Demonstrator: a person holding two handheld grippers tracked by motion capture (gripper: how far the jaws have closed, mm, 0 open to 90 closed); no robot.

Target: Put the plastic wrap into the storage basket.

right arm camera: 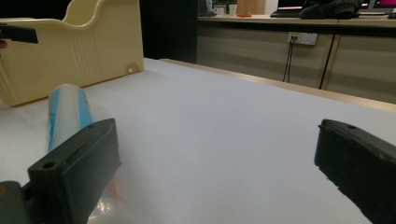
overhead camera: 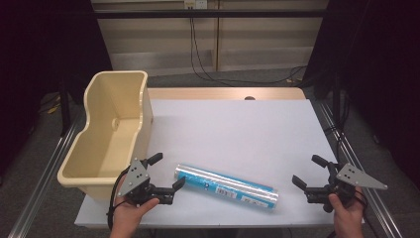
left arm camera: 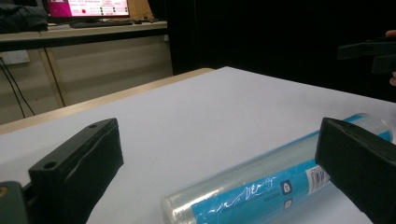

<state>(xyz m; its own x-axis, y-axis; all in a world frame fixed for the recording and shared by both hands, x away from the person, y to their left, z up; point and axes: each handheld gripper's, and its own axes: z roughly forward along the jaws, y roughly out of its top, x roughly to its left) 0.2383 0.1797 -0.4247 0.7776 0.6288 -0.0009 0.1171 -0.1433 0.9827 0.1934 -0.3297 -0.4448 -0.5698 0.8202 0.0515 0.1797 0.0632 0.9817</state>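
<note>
Lying untouched on the white-topped counter [overhead camera: 237, 129], a clear-wrapped cylindrical roll with a blue printed label [overhead camera: 226, 186] waits between two hand-held tools; judging by the layout, the job of lifting it into the cream plastic bin [overhead camera: 110, 130] has barely begun. Nearest the roll's left end, the left gripper [overhead camera: 166, 171] is spread wide, its jaws flanking that end without touching it, as the left gripper view confirms with one jaw beside the roll [left arm camera: 280, 182] and the other apart. Off the roll's right end, the right gripper [overhead camera: 307, 171] is likewise spread wide and holds nothing. Beyond the roll's left end the bin stands at the counter's edge. Grasping, lifting and placing all appear still to come.
</note>
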